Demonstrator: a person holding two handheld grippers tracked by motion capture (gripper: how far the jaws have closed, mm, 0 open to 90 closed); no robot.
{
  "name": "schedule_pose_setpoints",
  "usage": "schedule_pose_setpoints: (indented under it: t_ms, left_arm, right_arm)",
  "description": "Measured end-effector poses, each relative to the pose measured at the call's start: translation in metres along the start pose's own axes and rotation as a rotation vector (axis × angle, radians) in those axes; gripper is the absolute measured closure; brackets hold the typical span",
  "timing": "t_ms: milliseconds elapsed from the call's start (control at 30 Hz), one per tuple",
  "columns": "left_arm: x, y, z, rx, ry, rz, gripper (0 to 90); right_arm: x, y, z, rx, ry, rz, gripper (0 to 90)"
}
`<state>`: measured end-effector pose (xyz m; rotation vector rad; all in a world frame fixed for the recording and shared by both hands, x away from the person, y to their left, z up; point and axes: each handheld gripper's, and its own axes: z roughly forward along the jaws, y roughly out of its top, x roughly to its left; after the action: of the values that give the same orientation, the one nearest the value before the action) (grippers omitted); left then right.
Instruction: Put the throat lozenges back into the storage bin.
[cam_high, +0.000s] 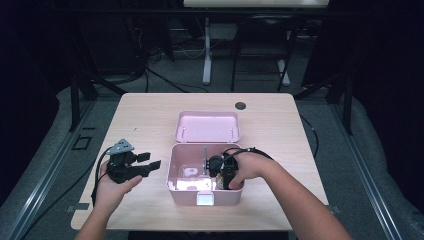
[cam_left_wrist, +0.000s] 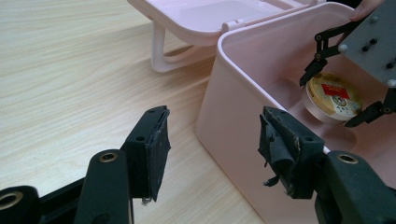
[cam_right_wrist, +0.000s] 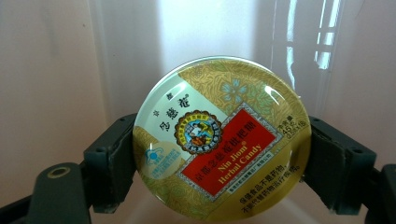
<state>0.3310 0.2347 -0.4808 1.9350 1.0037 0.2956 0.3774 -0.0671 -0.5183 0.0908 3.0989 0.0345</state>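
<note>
A: Status of the right gripper (cam_right_wrist: 219, 154)?

B: Jaws clamped on the rim of the round gold candy tin (cam_right_wrist: 222, 140), low inside the open pink plastic box (cam_high: 172, 172).

A: The left gripper (cam_left_wrist: 212, 154)?

B: Jaws apart, empty, just outside the box wall.

A: Recommendation?

B: Keep the tin level and clear of the walls, I judge.

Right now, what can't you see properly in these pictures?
- Candy tin: in the right gripper view its bottom edge is cut off by the frame, and its small print is too tiny to read.
- Pink box: in the high view the hand and right gripper hide part of its inside.
- Box lid: in the left gripper view the top edge cuts it off.
</note>
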Motion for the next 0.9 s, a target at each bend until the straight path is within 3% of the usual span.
schedule_pose_setpoints:
  t_ms: [400, 900]
  left_arm:
    - [0.000, 0.000, 0.001, -0.003, 0.003, -0.003, 42.5]
    - [-0.001, 0.000, 0.000, -0.004, 0.001, -0.001, 42.5]
  right_arm:
    - [0.001, 0.000, -0.006, -0.017, 0.000, 0.017, 15.6]
    - [0.004, -0.002, -0.022, -0.045, 0.005, 0.031, 21.0]
